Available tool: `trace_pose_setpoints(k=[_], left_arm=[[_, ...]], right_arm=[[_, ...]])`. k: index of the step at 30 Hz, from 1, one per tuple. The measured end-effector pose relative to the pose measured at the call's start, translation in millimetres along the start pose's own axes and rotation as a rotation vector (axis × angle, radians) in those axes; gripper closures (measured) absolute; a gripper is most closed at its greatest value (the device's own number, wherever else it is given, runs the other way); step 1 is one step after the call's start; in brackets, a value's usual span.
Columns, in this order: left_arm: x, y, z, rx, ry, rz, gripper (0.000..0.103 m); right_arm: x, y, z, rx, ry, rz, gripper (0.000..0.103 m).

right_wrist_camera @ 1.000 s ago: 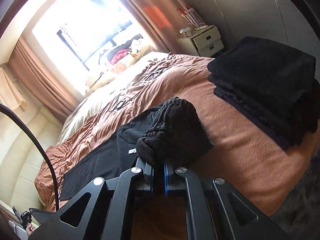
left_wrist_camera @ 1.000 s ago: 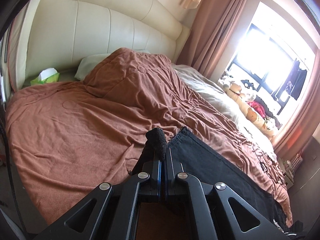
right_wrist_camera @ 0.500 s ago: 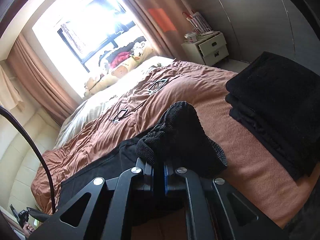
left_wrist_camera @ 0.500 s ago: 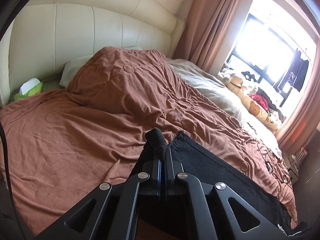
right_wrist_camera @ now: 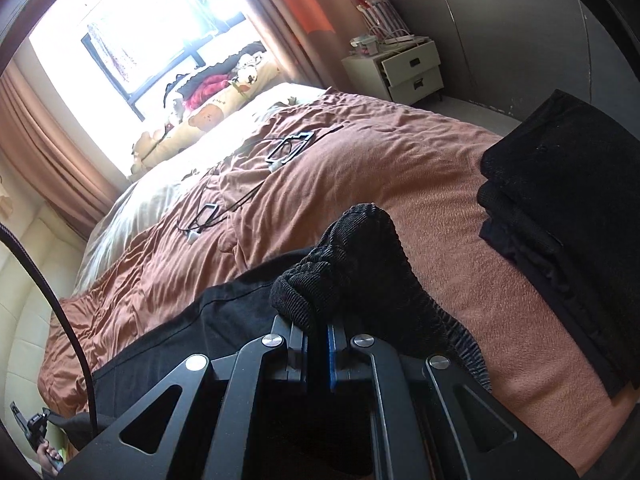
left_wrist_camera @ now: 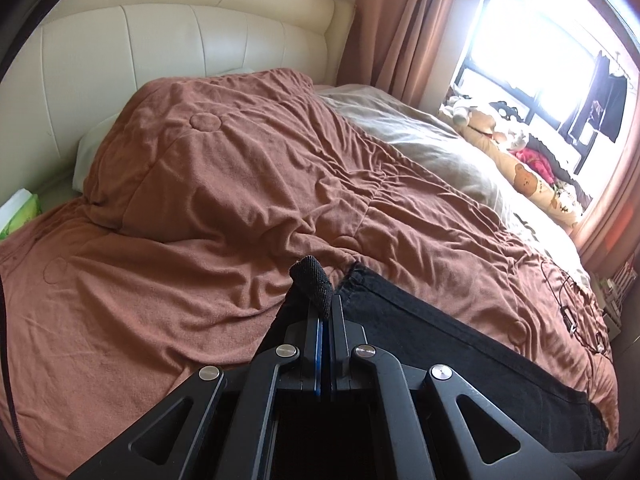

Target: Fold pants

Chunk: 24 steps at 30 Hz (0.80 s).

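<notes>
Both grippers' fingers clamped on black pants [left_wrist_camera: 460, 356]; folded stack [right_wrist_camera: 568, 216] only in right view.

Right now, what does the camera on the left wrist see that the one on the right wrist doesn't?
Only the left wrist view shows the cream padded headboard, a white pillow tucked under the cover, and a green tissue pack. Only the right wrist view shows a stack of folded dark clothes, a white nightstand and cables on the bed. Both show the brown bedcover, the bright window, the plush toys along it, and the black pants pinched in closed fingers.
</notes>
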State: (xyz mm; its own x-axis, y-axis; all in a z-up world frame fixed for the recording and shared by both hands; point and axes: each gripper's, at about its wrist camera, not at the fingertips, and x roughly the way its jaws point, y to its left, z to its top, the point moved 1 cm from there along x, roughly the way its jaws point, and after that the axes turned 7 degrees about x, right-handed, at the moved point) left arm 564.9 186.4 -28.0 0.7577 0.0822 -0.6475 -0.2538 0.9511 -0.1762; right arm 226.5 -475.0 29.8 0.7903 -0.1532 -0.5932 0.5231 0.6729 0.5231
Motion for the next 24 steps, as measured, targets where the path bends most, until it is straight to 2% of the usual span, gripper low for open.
trace_pose_setpoints(k=[6,12,17,24], left_arm=[[44.9,-9.5,10.0,-0.003,0.053,0.011,0.101],[93.2,-25.9,20.2,0.023,0.116,0.027,0.101],[135.3,-39.5,26.2,0.056,0.183,0.043,0.101],[181.8,-47.8,22.9,0.051,0.247,0.052,0.101]], right_arm=[[47.8,17.6,17.6,0.036,0.041,-0.077,0.1],[91.3,34.2,30.6,-0.011,0.071,-0.154,0.1],[116.5,35.2,39.6,-0.011,0.108,-0.177,0.1],[143.6,40.4,41.6,-0.049,0.126,-0.218,0.1]])
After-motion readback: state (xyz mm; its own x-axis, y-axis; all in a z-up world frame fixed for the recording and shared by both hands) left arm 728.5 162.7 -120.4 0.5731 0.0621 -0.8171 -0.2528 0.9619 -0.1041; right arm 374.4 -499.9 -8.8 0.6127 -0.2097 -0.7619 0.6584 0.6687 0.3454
